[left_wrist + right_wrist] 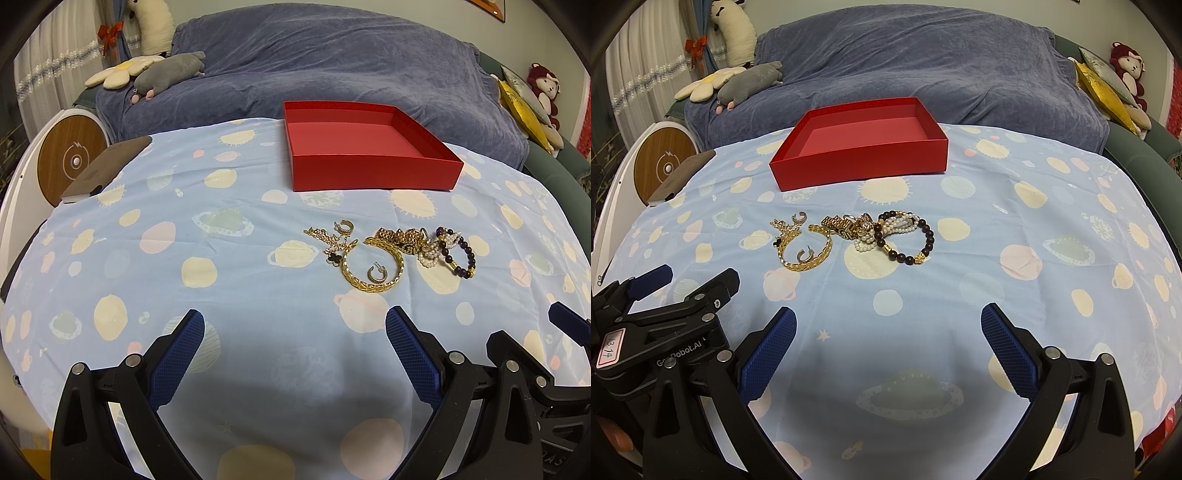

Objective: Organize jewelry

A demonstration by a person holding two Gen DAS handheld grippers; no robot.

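both the left gripper and right gripper hover spread wide and empty over the table's near edge, likely readying a pick, while the jewelry pile lies mid-table before the empty red box near the far edge.

Tangled gold pieces too small to separate, perhaps rings, left tool partly cropped at frame edge

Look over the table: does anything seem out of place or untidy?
Yes. The jewelry lies in a tangled heap on the tablecloth, bracelets and earrings overlapping, while the red box behind it holds nothing visible.
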